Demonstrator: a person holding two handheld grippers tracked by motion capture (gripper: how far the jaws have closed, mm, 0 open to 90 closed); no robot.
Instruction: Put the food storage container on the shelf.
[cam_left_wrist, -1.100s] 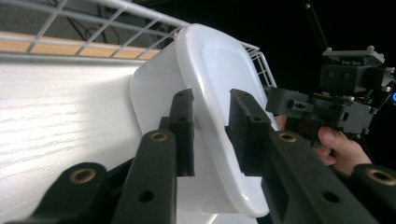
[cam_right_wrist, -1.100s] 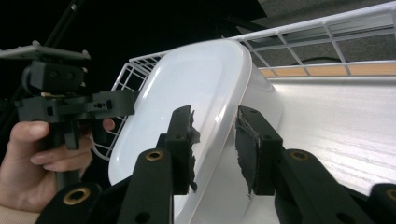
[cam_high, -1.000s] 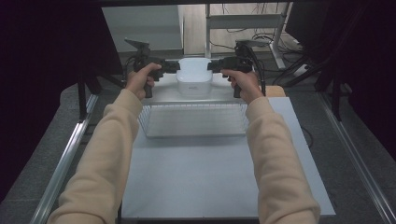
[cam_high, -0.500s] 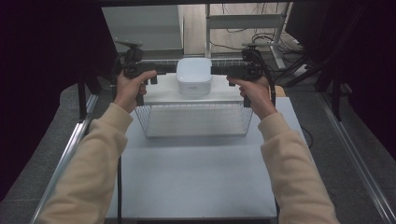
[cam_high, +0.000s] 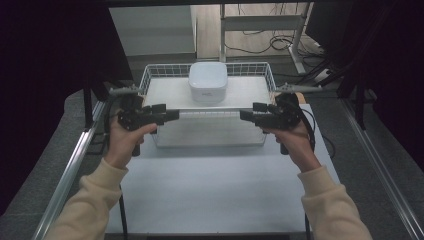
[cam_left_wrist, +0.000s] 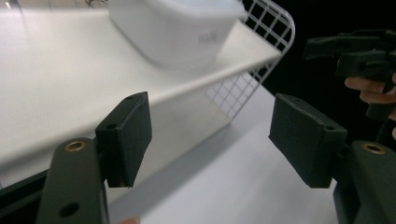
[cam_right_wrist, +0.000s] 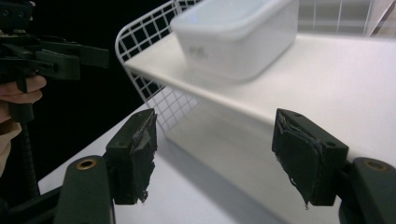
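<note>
A white square lidded container (cam_high: 207, 81) sits on the shelf of a white wire rack (cam_high: 165, 93) at the far side of the table. My left gripper (cam_high: 171, 115) hovers in front of the rack's left end and points right. Its jaws have just been opening and stand open with nothing between them. My right gripper (cam_high: 246, 116) mirrors it at the rack's right end, jaws also just opened and empty. The left gripper view has its gripper (cam_left_wrist: 210, 140) open below the container (cam_left_wrist: 173, 28). In the right gripper view that gripper (cam_right_wrist: 212, 149) is open beneath the container (cam_right_wrist: 233, 32).
The white table (cam_high: 215, 190) spreads out in front of the rack. Metal rails (cam_high: 75, 165) run along both sides, with dark curtains and floor cables (cam_high: 270, 45) beyond. Each gripper view catches the other gripper (cam_left_wrist: 359, 51) (cam_right_wrist: 46, 56) off to one side.
Both grippers have let go at the container's sides, opened, and drawn back toward me to the rack's front edge. The container stays on the shelf.
</note>
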